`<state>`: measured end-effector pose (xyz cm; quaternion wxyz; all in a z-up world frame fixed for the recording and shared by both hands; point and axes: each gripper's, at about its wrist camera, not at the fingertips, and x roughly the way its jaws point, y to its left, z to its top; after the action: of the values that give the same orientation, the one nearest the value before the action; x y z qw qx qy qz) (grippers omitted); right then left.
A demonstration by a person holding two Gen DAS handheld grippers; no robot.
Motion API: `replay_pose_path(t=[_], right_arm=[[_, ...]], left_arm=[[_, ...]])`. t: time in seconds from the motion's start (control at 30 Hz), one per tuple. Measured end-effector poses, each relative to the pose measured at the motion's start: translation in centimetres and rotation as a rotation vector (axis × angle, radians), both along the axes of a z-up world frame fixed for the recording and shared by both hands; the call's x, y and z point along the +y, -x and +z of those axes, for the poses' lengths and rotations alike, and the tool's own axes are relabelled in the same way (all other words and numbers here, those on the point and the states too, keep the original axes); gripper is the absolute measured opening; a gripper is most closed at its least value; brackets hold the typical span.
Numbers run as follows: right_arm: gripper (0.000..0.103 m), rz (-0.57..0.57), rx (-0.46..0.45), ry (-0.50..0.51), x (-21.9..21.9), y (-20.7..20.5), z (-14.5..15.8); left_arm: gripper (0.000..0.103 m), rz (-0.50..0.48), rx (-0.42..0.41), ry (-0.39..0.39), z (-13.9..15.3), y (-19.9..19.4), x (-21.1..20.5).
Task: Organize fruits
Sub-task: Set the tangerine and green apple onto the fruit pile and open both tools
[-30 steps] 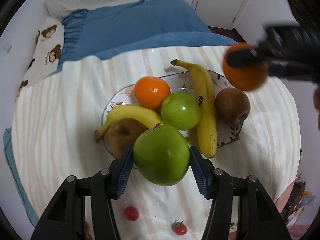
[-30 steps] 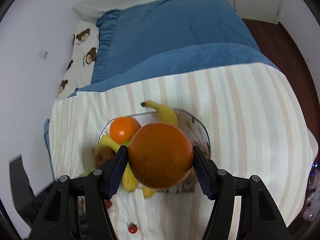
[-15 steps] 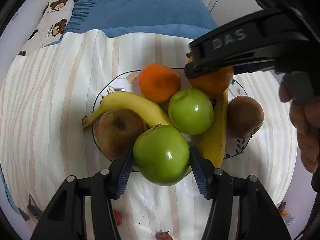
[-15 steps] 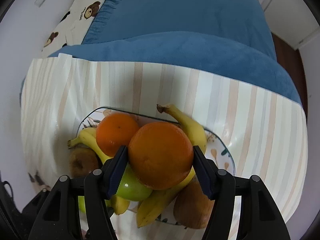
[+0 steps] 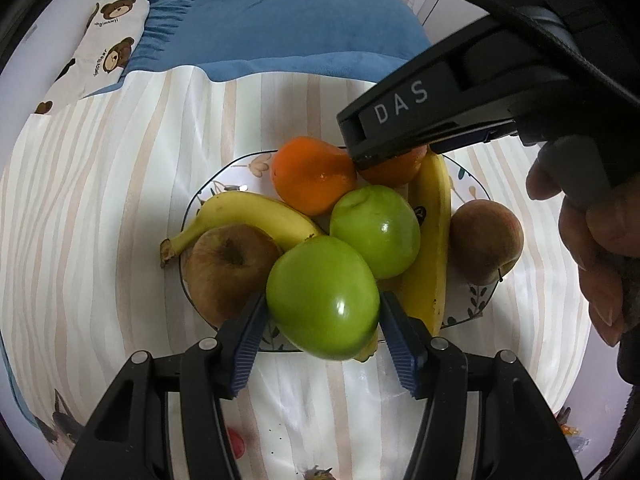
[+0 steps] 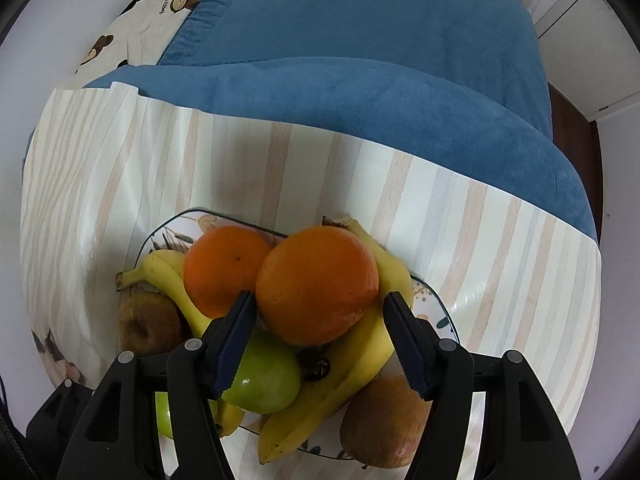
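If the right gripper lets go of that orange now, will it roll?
Probably a little: the orange is round and sits atop a banana and a green apple, not flat plate. Neighbouring fruit would likely stop it.

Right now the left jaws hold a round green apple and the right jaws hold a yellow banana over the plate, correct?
Not quite. The right gripper holds a round orange, not a banana, as the right wrist view shows. The left gripper does hold the round green apple.
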<state>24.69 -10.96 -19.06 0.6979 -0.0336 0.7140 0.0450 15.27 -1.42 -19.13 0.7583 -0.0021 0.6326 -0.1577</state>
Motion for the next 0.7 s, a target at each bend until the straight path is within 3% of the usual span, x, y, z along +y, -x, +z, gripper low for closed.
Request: replay_pose_path(t=[0.53,0.7], right_arm=[[0.076,-0.046,-0.006,-0.036,-1.0,0.4,-0.1],[0.081,-0.084,-0.040,-0.073,-1.9,1.0,1.0]], left_arm=[[0.060,0.032,0.036,0.021,0.7,-0.9,0.8],[0.073,0.042,-0.012,0.037,2.8,-1.1,1.4]])
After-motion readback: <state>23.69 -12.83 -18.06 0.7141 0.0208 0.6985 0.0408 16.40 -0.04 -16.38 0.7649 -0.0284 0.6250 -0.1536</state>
